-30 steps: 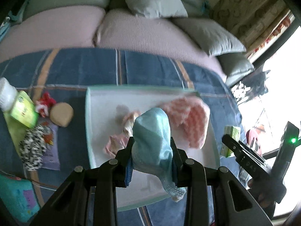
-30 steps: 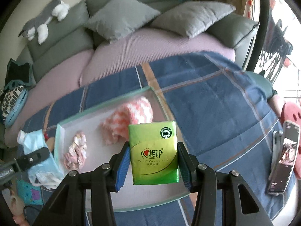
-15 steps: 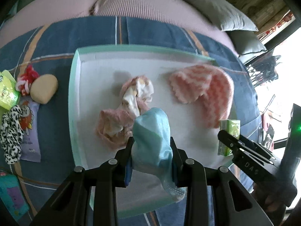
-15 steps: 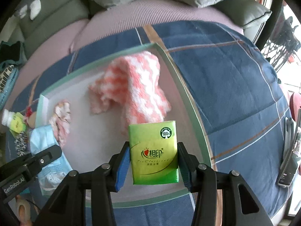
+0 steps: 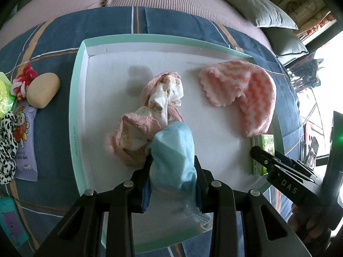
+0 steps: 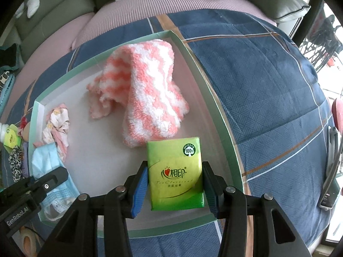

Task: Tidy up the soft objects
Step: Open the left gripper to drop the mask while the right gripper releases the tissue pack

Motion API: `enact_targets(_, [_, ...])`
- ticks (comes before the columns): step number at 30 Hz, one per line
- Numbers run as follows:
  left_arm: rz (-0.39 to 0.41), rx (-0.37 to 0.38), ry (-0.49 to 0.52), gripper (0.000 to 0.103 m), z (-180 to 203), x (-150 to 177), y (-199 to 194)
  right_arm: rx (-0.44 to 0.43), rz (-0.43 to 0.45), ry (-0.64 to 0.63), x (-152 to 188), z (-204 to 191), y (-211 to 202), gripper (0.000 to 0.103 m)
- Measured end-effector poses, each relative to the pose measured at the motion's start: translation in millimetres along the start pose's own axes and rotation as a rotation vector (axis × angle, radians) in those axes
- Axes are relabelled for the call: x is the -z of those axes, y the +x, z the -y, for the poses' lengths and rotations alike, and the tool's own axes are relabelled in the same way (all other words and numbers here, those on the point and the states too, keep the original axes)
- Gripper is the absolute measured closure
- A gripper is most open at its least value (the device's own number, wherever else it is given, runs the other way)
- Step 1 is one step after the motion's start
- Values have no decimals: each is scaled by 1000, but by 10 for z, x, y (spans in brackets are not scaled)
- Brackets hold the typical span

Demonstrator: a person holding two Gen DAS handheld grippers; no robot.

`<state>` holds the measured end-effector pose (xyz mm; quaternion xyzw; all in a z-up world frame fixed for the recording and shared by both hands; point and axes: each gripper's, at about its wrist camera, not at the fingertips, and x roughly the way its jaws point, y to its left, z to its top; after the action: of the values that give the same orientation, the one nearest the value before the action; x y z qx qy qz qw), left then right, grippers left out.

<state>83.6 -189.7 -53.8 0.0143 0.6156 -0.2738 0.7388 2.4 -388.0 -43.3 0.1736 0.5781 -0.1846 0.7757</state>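
A white tray with a mint rim (image 5: 74, 115) lies on a blue plaid blanket. In it are a pink-and-white fluffy sock (image 5: 246, 92) at the right and a crumpled pink cloth (image 5: 150, 115) in the middle. My left gripper (image 5: 172, 171) is shut on a light blue face mask (image 5: 173, 156) low over the tray's near side. My right gripper (image 6: 174, 184) is shut on a green tissue pack (image 6: 175, 171), low over the tray's near right part (image 6: 223, 128), just in front of the sock (image 6: 148, 98). The mask (image 6: 49, 162) also shows at the left of the right wrist view.
Left of the tray lie a beige sponge (image 5: 42, 90), a red-white toy (image 5: 22, 81), a purple snack packet (image 5: 25, 141) and a black-and-white spotted cloth (image 5: 6, 145). A phone (image 6: 331, 171) lies on the blanket at the right. Sofa cushions (image 5: 253, 6) stand behind.
Both grippers have moved forward and down over the tray with their loads still held. The tissue pack now sits right in front of the sock; the mask is next to the pink cloth.
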Motion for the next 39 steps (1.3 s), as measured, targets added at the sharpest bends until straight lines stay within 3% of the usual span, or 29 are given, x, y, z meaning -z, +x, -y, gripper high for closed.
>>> enact_targets(8, [3,-26,0,68,0,-20,-17,36,-5,-33,-31,-78,43,52])
enact_targets(14, [40,-47,2,60,-6,-38,-114,38,0,-15,-53,-70,39,51])
enact_targets(17, [59,-45,1,51,-7,-45,-172,37,11,-8,-80,-74,8,43])
enact_targets(22, [80,-53,10,49,8,-40,-271,23,37,2,-112,-75,-77,41])
enact_targets(24, [93,-54,15,38,16,-40,-309,18,48,1,-125,-61,-117,40])
enact_targets(31, [124,-73,17,33,6,-42,-384,14,62,-6,-154,-76,-183,40])
enact_targets(33, [137,-90,14,20,23,-47,-382,9,73,-4,-147,-29,-155,31])
enact_targets(35, [165,-119,10,16,0,-53,-403,-3,97,2,-126,-32,-199,15])
enact_targets(39, [226,-179,12,14,-44,-57,-456,-19,138,28,-145,-7,-269,5])
